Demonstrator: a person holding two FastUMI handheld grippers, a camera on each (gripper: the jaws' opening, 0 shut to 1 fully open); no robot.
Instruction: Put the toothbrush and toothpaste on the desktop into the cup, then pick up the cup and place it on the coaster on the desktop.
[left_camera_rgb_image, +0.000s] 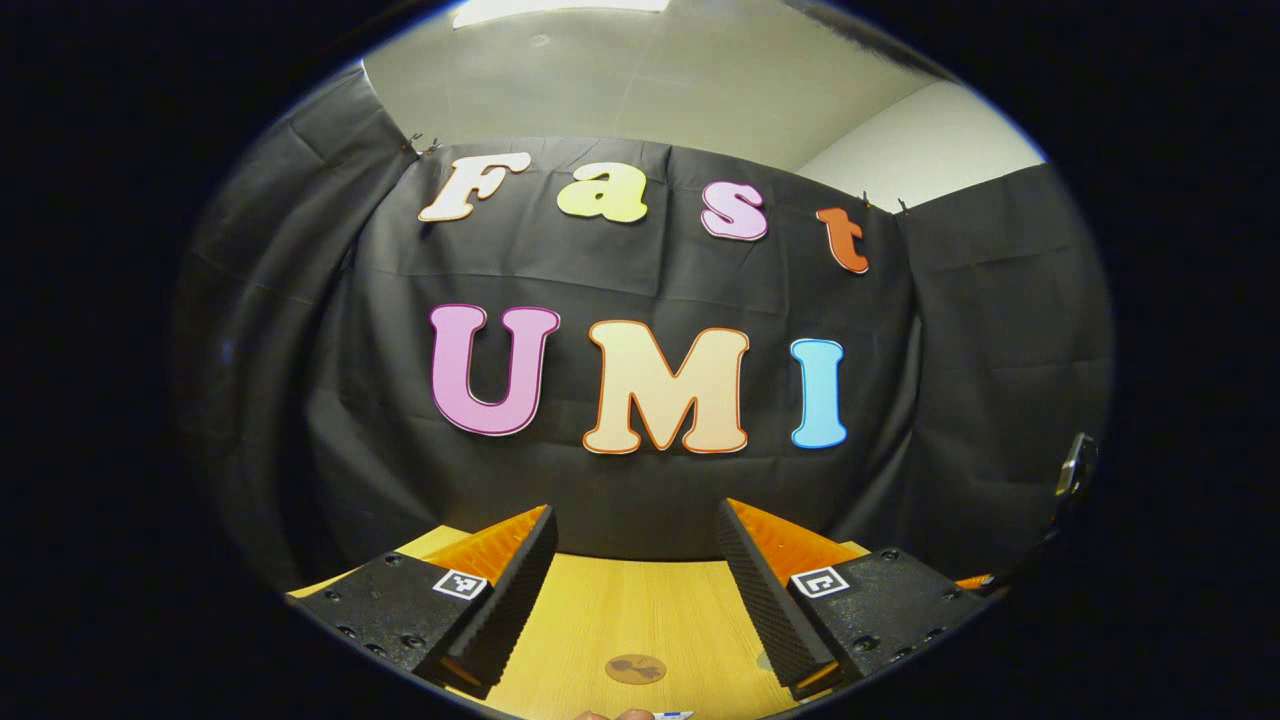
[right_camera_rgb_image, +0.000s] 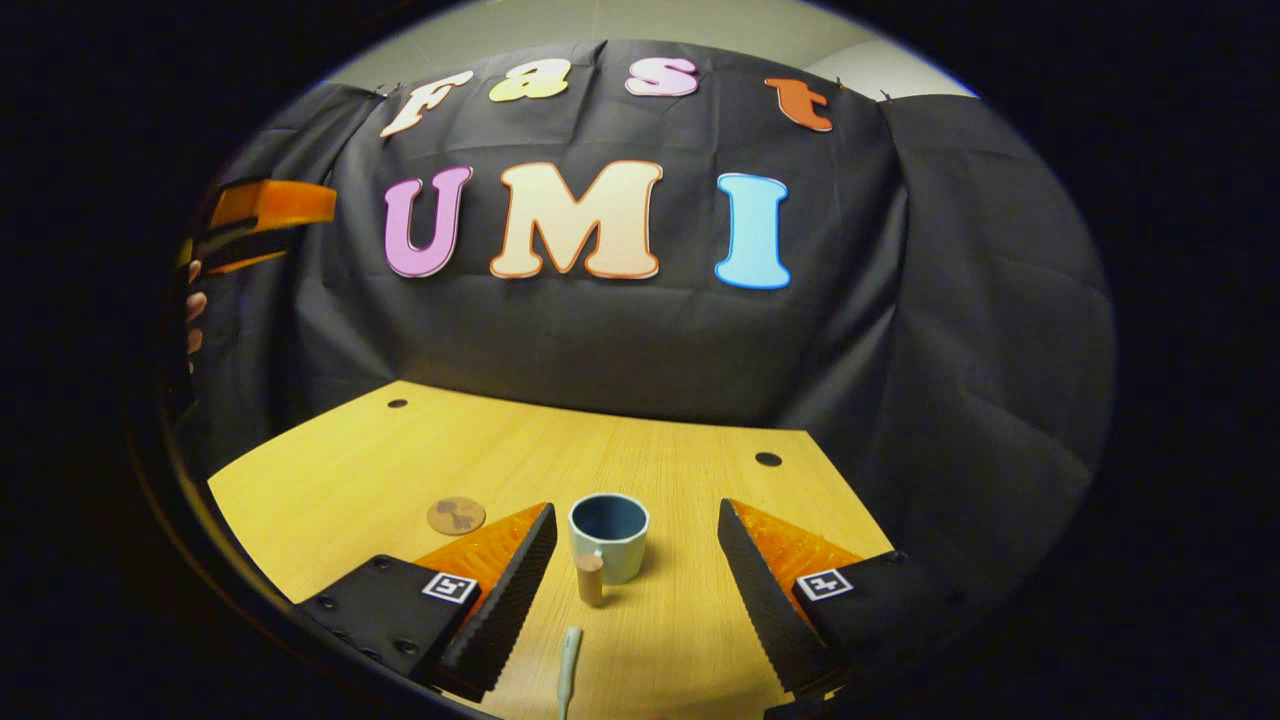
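While one cup (right_camera_rgb_image: 609, 535) stands, one coaster (right_camera_rgb_image: 456, 516) lies.

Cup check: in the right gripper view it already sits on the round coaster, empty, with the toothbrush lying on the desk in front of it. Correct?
Not quite. In the right gripper view the cup stands on bare desk, apart from the round coaster, which lies off to its left. The rest holds: the cup looks empty and the toothbrush lies on the desk in front of it.

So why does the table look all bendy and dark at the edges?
Right gripper view: the fisheye lens curves the table and dims its rim, while the cup in the middle stays sharp with a soft shadow. Left gripper view: the coaster near the bottom looks squashed.
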